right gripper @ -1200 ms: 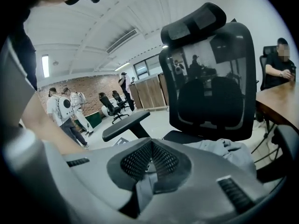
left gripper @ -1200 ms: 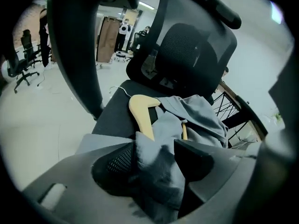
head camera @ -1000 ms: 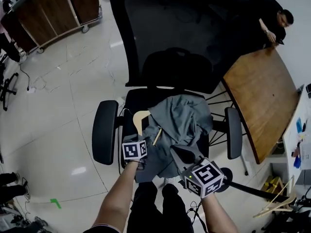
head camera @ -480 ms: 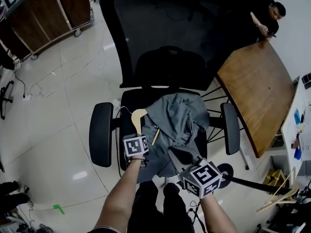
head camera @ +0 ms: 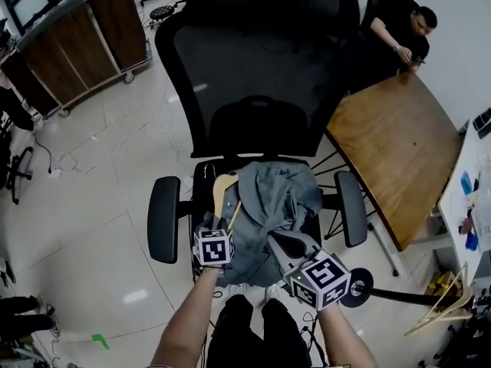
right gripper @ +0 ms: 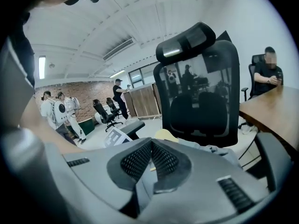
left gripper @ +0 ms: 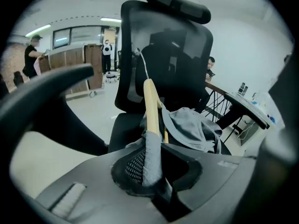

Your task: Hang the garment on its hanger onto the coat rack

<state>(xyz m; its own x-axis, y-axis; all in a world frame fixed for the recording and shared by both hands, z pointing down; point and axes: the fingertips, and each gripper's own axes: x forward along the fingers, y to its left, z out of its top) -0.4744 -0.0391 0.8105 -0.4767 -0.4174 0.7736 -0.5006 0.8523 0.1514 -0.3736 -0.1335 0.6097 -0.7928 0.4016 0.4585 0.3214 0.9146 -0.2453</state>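
A grey garment (head camera: pixel 280 198) lies crumpled on the seat of a black office chair (head camera: pixel 261 67), draped over a pale wooden hanger (head camera: pixel 222 190). My left gripper (head camera: pixel 223 225) is at the seat's front left. Its jaws are closing, and the pads pinch the cloth-covered end of the hanger (left gripper: pixel 152 106), which stands upright before the chair back, its wire hook on top. The rest of the garment (left gripper: pixel 191 127) is heaped to the right. My right gripper (head camera: pixel 281 241) hovers over the garment's near edge, its pads (right gripper: pixel 140 160) touching with nothing between them.
A wooden table (head camera: pixel 391 144) stands right of the chair, with a person (head camera: pixel 399 37) seated at its far end. Wooden cabinets (head camera: pixel 69 44) line the back left. A black pole with a round foot (head camera: pixel 359 287) and a spare hanger (head camera: pixel 445 305) lie on the floor at the right.
The head view has tilted up, showing more of the chair back. The left gripper has edged toward the hanger, whose near arm now tilts up. The right gripper has barely moved.
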